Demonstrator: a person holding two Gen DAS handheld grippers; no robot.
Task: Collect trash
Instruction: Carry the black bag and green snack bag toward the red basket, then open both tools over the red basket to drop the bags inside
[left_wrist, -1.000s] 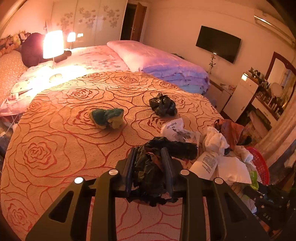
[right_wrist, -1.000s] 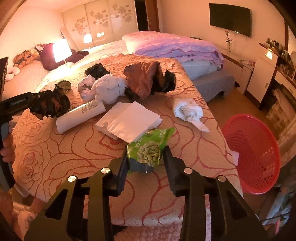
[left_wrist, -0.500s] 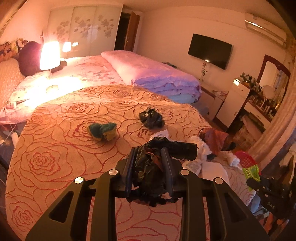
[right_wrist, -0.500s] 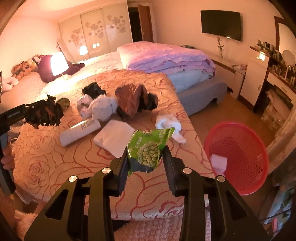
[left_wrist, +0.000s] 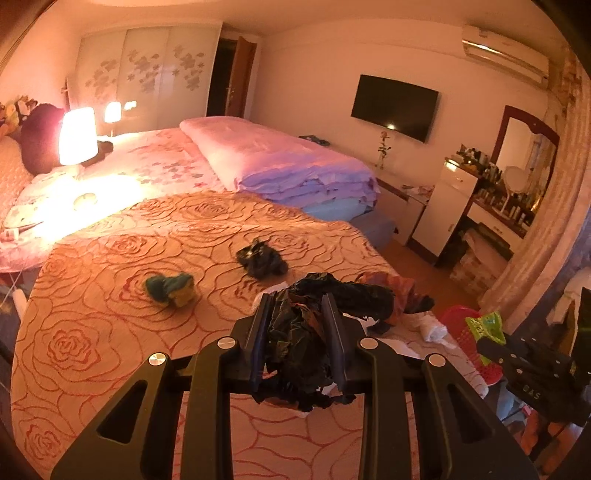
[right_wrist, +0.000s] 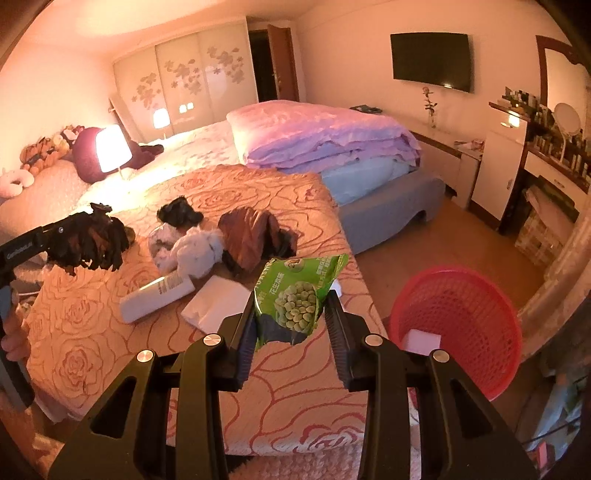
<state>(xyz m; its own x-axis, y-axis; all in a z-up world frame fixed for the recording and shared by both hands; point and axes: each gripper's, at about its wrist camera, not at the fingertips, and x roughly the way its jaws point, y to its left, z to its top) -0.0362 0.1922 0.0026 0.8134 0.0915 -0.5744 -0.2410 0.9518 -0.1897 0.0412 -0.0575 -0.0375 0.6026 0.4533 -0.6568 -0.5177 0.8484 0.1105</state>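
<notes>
My left gripper is shut on a crumpled black plastic bag and holds it above the rose-patterned bed. It also shows at the left of the right wrist view. My right gripper is shut on a green snack packet, held above the bed's right edge, left of the red mesh basket. A white paper lies in the basket. On the bed lie a black wad, a green and yellow wad, a white bottle, white paper, a white cloth and a brown bag.
A folded pink quilt lies on the far bed. A lit lamp stands at the left. A white cabinet and a dresser with a mirror stand at the right wall. Wooden floor lies between bed and cabinet.
Both grippers have risen away from the bed with their loads. The right gripper has drawn back, and more of the red basket shows beside the packet.
</notes>
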